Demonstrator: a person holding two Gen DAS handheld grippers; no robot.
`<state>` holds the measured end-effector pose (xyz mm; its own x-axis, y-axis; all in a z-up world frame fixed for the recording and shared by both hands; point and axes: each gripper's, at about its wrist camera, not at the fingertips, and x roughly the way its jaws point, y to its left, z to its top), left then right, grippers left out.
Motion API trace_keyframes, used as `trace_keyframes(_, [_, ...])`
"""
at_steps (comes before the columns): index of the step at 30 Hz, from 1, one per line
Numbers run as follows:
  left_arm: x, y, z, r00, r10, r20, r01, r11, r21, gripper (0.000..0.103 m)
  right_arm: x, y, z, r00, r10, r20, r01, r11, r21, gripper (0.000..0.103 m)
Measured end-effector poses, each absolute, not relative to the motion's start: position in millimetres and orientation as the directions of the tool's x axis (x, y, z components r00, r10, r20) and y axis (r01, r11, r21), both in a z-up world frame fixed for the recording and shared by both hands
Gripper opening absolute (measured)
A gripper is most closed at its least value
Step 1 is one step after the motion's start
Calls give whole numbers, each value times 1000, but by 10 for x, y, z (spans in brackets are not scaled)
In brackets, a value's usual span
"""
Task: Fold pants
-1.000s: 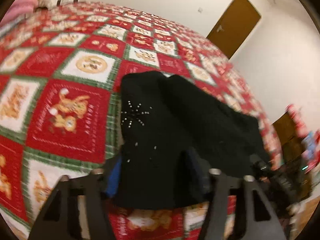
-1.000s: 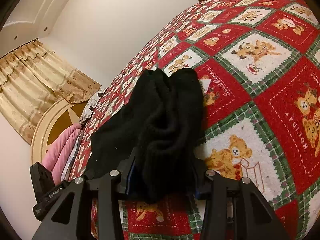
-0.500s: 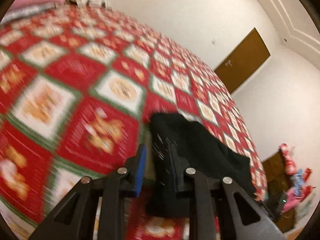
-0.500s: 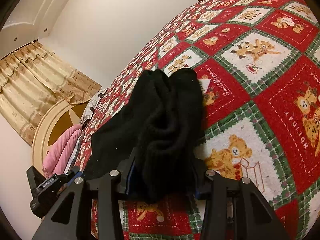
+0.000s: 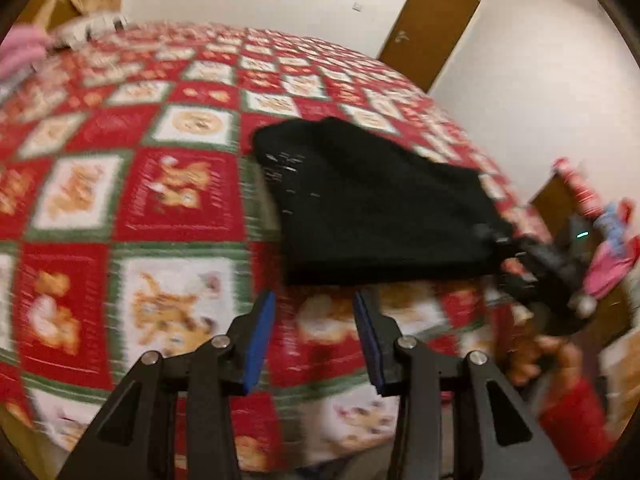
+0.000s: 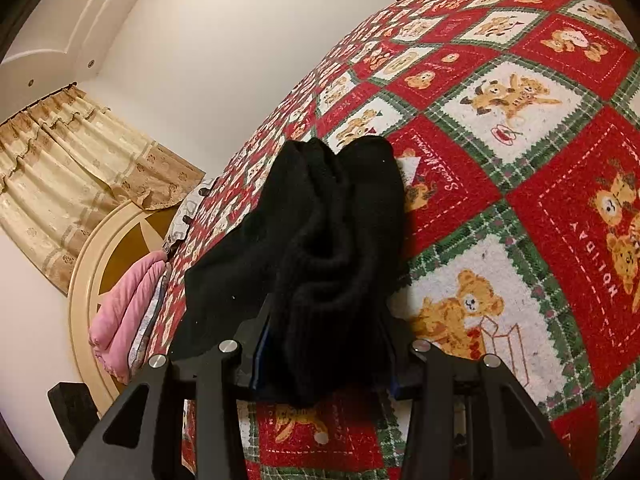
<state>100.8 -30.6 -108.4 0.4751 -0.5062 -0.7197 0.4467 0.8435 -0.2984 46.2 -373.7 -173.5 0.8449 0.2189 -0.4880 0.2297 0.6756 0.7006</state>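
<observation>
The black pants (image 5: 372, 200) lie folded in a thick dark bundle on the red, white and green bear-print bedspread (image 5: 172, 184). My left gripper (image 5: 314, 300) hovers just short of their near edge. Its jaws are opening, with only bedspread between the blue pads (image 5: 260, 332). In the right wrist view my right gripper (image 6: 328, 344) is shut on a bunched, ribbed end of the pants (image 6: 320, 220). The cloth hides most of both pads. The left wrist view shows that right gripper (image 5: 548, 268) at the pants' right end, with a hand (image 5: 532, 356) and a red sleeve behind it.
A pink folded cloth (image 6: 128, 312) and a round cream headboard (image 6: 86, 280) sit at the bed's head, below beige curtains (image 6: 68, 160). A brown door (image 5: 430, 24) stands in the white wall beyond the bed. Colourful items (image 5: 612, 236) are piled at the right.
My left gripper has let go of the pants and drawn back from them, and its jaws have widened. The pants now lie flat ahead of it. The right gripper has kept still, holding its end.
</observation>
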Motion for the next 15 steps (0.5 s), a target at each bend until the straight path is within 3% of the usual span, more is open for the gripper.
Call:
trace_keyframes(2, [1066, -329, -1100, 517, -454, -726, 430, 871, -238, 43, 461, -3737, -1732, 844, 218, -489, 231, 676, 700, 45])
trace_keyframes(8, [1305, -564, -1222, 598, -375, -708, 427, 897, -114, 58, 464, -3742, -1733, 844, 220, -489, 230, 675, 701, 45])
trace_keyframes(10, [1336, -536, -1211, 659, -344, -669, 378, 920, -101, 67, 462, -3738, -1734, 845, 220, -488, 229, 675, 701, 45])
trace_keyframes(12, [1366, -475, -1203, 726, -329, -604, 306, 941, -145, 88, 458, -3736, -1734, 846, 218, -486, 229, 676, 701, 45])
trace_keyframes(14, [1449, -496, -1328, 738, -262, -621, 224, 964, -142, 101, 457, -3730, -1734, 846, 217, -487, 229, 676, 700, 45])
trace_keyframes(15, [1472, -533, -1377, 733, -245, -634, 216, 968, -125, 101, 457, -3731, -1734, 846, 217, -487, 229, 676, 700, 45])
